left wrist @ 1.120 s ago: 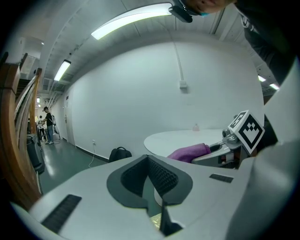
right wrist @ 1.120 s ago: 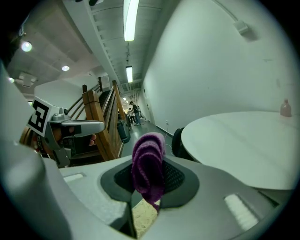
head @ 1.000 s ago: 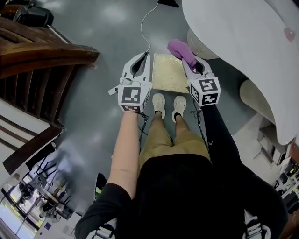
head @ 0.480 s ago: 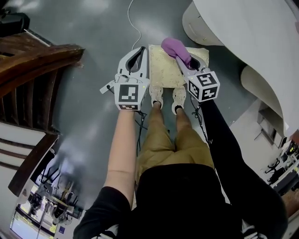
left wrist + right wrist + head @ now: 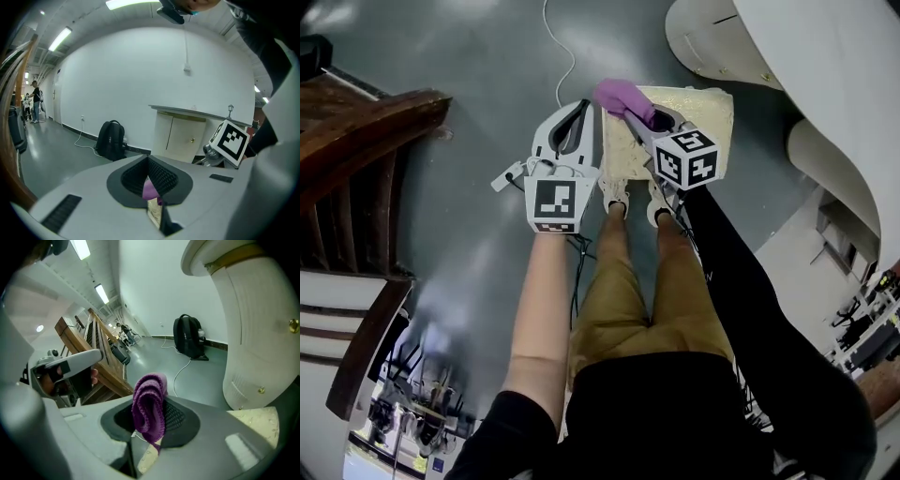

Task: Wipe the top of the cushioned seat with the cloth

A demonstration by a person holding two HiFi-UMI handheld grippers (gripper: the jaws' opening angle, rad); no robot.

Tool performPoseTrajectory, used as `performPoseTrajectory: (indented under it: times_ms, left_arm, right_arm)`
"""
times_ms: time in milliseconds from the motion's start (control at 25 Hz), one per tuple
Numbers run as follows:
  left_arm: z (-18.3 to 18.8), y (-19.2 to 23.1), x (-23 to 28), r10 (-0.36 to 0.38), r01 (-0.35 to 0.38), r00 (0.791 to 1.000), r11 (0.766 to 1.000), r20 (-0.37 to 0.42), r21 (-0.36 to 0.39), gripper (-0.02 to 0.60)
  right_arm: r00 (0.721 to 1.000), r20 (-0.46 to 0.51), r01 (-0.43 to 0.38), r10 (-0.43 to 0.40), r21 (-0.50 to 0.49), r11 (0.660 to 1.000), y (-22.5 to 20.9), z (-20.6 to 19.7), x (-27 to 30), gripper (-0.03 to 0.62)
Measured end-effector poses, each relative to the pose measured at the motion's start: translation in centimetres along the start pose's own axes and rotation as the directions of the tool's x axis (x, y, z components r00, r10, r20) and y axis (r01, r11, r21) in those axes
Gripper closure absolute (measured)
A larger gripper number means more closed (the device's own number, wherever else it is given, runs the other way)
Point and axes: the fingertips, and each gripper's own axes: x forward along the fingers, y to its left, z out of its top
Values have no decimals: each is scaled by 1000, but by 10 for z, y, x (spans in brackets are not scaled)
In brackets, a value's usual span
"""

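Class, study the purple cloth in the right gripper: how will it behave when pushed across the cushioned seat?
Probably floppy: the cloth folds over on itself where the right gripper pinches it between shut jaws. Likely light, since that one pinch carries it. Its knitted ribs should drag rather than slip on the seat, so it may bunch.

You are standing on a smooth grey floor that gives back a dull sheen. Your two pale shoes rest on it, toes just beside the near edge of the cushioned seat, a low block with a speckled cream top. A thin white cable snakes over the floor beyond the seat. A wooden staircase rises on your left, a curved white counter stands on your right, and a black backpack sits by the far wall.
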Motion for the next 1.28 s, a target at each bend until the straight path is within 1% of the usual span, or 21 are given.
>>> performPoseTrajectory:
  times_ms: [160, 200, 280, 360, 400, 480, 720, 880, 1000, 1160, 1280]
  left_arm:
    - [-15, 8, -1, 6, -7, 1000, 1000, -10, -11, 574]
    - [-18, 8, 0, 9, -10, 1000, 1000, -13, -16, 574]
    - [-24, 6, 2, 3, -3, 1000, 1000, -22, -18, 574]
    - [-30, 2, 6, -13, 12, 1000, 1000, -27, -11, 574]
    - [-32, 1, 9, -18, 18, 999, 1000, -28, -8, 574]
    - [-36, -2, 13, -22, 22, 999, 1000, -28, -8, 574]
    - [-39, -21, 31, -27, 26, 999, 999, -28, -22, 574]
    - [-36, -42, 43, -36, 35, 999, 999, -31, -16, 574]
    - [-31, -62, 53, -49, 49, 998, 999, -35, 0, 574]
    - [-28, -83, 65, -64, 64, 997, 998, -43, 12, 574]
    - [-25, -98, 72, -62, 63, 997, 998, -46, 17, 574]
  right_arm:
    - [997, -66, -25, 32, 95, 995, 6, -24, 39, 508]
    - [996, -87, -19, 28, 109, 994, 4, -32, 47, 508]
    - [990, -138, 39, -22, 124, 991, -7, -49, 62, 508]
    - [976, -194, 128, -101, 129, 983, -23, -63, 70, 508]
    - [968, -211, 163, -134, 129, 978, -31, -67, 71, 508]
    - [961, -217, 204, -173, 130, 970, -42, -68, 70, 508]
    - [947, -195, 286, -256, 142, 948, -92, -69, 37, 508]
    - [932, -176, 345, -316, 166, 924, -131, -70, 2, 508]
    - [917, -166, 389, -361, 186, 902, -165, -70, -28, 508]
    - [895, -156, 441, -417, 188, 877, -212, -72, -63, 508]
    - [875, -143, 483, -462, 199, 853, -247, -74, -93, 508]
